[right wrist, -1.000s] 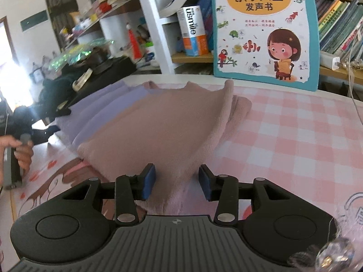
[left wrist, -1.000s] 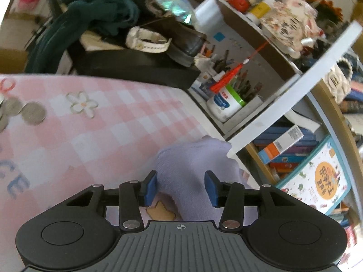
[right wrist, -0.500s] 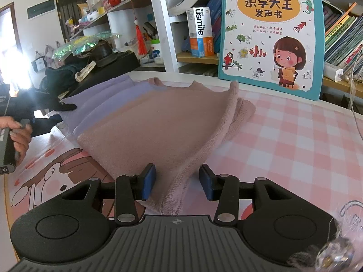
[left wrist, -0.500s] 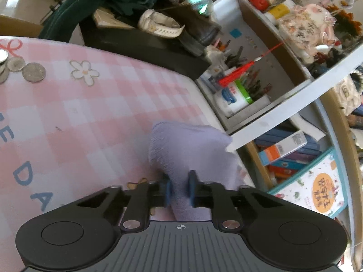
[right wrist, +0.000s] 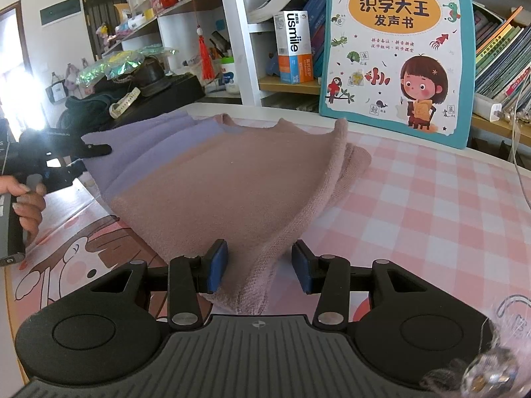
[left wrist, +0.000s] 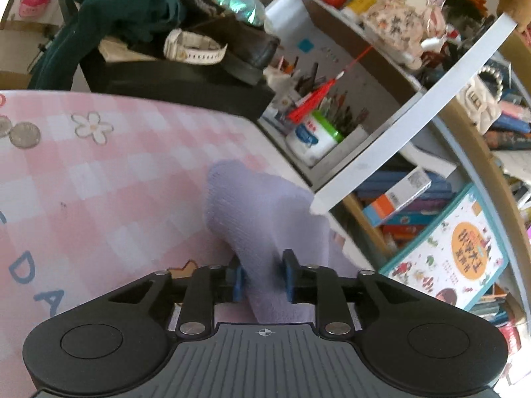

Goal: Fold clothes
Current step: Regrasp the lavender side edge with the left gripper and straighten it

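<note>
A knit garment (right wrist: 232, 182), dusty pink with a lilac end, lies across the pink checked table (right wrist: 431, 205). In the left wrist view its lilac end (left wrist: 259, 219) stands bunched up between the blue pads of my left gripper (left wrist: 264, 280). The jaws are opening, and the cloth still fills the gap and touches both pads. In the right wrist view that gripper (right wrist: 96, 151) holds the lilac corner raised at the far left. My right gripper (right wrist: 260, 265) is open. A ridge of pink cloth runs in between its jaws, with a gap at the right pad.
A person's hand (right wrist: 26, 205) grips the left tool's handle. A picture book (right wrist: 395, 49) leans on the bookshelf behind the table. A black box (left wrist: 186, 83) carrying a shoe, a watch and dark clothes stands at the table's far edge. Coins (left wrist: 25, 134) lie at left.
My left gripper shut tight on the lilac cloth, pulling it up into a bunch, and has since widened a little. The right gripper and the pink cloth in it have stayed put.
</note>
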`<state>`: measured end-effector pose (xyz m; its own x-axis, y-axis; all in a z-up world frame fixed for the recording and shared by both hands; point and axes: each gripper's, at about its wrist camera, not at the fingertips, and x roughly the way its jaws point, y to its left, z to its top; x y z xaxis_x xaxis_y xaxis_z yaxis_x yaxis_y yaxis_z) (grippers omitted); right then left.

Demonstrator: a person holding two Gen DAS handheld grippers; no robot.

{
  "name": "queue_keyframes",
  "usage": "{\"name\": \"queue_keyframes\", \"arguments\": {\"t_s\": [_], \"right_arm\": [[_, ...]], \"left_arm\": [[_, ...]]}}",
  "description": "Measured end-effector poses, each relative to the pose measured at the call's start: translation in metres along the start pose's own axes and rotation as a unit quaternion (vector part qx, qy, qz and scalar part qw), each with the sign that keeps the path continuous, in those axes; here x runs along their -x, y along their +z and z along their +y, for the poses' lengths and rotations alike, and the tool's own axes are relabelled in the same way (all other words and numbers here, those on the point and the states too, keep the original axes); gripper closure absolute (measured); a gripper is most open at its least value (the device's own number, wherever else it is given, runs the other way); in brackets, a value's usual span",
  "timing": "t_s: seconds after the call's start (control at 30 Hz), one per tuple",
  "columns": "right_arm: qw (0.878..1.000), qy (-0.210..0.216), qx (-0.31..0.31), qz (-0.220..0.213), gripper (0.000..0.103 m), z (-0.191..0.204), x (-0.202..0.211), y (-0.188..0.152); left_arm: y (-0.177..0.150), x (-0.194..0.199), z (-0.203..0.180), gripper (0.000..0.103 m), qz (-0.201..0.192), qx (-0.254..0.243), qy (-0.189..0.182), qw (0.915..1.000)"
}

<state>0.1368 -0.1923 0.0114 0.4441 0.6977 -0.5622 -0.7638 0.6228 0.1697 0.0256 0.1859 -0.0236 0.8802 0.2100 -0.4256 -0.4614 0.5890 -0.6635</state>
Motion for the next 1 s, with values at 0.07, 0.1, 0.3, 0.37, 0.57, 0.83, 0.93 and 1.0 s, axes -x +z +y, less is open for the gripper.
{"name": "queue_keyframes", "arguments": {"t_s": [0.07,0.1,0.3,0.37,0.57,0.83,0.93,1.0], "right_arm": [[1.0,0.0,0.0,0.0,0.061,0.0,0.0,-0.0001],[1.0,0.0,0.0,0.0,0.061,0.0001,0.0001,-0.0001],[1.0,0.0,0.0,0.0,0.061,0.0002,0.0001,-0.0003],[1.0,0.0,0.0,0.0,0.062,0.0,0.0001,-0.0004],[1.0,0.0,0.0,0.0,0.062,-0.0003,-0.0002,-0.0005],[1.0,-0.003,0.003,0.0,0.062,0.0011,-0.0002,-0.0003],[1.0,-0.003,0.002,0.0,0.062,0.001,0.0002,-0.0004],[1.0,0.001,-0.002,0.0,0.061,-0.0003,0.0006,-0.0004]], "left_arm": [[-0.0025,-0.0025,0.0011,0.07,0.003,0.001,-0.003,1.0],[-0.0035,-0.0025,0.0012,0.07,0.001,0.001,-0.007,1.0],[-0.0029,-0.0036,0.0015,0.07,-0.001,-0.004,-0.009,1.0],[-0.0036,-0.0037,0.0009,0.07,-0.003,-0.008,-0.009,0.9999],[-0.0046,-0.0037,0.0001,0.07,-0.006,-0.014,-0.009,0.9999],[-0.0059,-0.0032,-0.0005,0.069,-0.008,-0.022,-0.011,0.9997],[-0.0066,-0.0032,-0.0012,0.069,-0.01,-0.024,-0.01,0.9996],[-0.0068,-0.0033,-0.0014,0.069,-0.01,-0.024,-0.009,0.9996]]}}
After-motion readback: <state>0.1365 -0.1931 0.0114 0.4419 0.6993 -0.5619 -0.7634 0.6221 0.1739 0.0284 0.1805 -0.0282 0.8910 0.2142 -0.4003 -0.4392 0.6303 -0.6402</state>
